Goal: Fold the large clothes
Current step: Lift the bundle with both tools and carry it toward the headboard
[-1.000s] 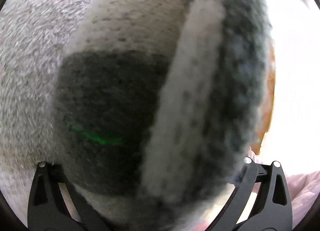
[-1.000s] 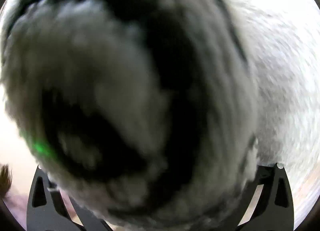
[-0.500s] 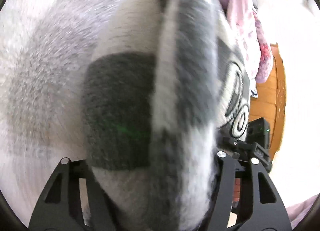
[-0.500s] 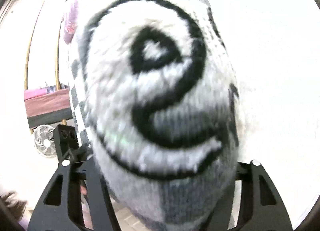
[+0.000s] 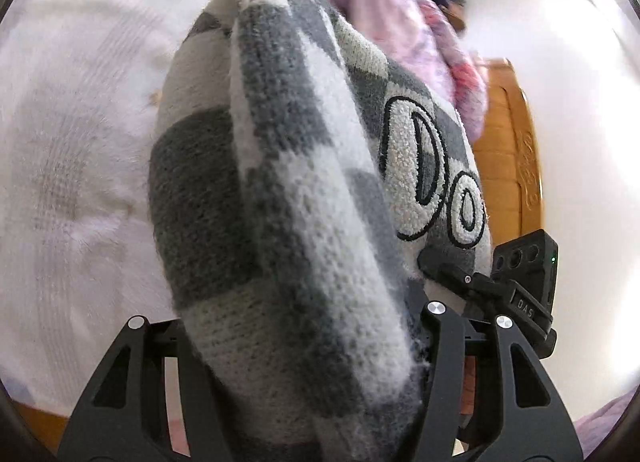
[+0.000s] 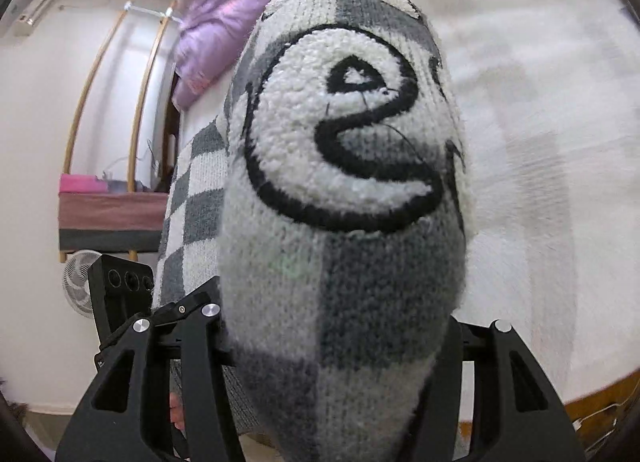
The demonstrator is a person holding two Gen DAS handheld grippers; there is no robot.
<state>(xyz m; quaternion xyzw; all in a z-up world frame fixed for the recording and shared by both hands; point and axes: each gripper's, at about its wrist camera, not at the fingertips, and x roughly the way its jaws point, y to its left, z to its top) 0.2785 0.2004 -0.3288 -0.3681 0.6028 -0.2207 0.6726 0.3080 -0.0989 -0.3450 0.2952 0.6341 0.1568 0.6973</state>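
Observation:
A thick grey-and-white checked knit sweater [image 5: 280, 182] with black-outlined white letters hangs bunched between both grippers, lifted off the bed. My left gripper [image 5: 286, 342] is shut on one thick fold of it, which fills the gap between the fingers [image 5: 136, 342]. My right gripper [image 6: 320, 342] is closing on another bundle of the sweater [image 6: 340, 166], and its pads press on the knit. The right gripper's body [image 5: 520, 282] shows close beside the left one. The fingertips are hidden by the cloth.
Below lies a white bedspread [image 5: 72, 166] on a wooden bed frame [image 5: 508, 150]. A pink and purple quilt [image 6: 224, 18] is heaped at the bed's far end. A fan [image 6: 78, 282] and a low shelf [image 6: 108, 218] stand by the wall.
Both grippers have narrowed from wide open onto the sweater and risen with it. The bed now lies farther below, and the room has come into view.

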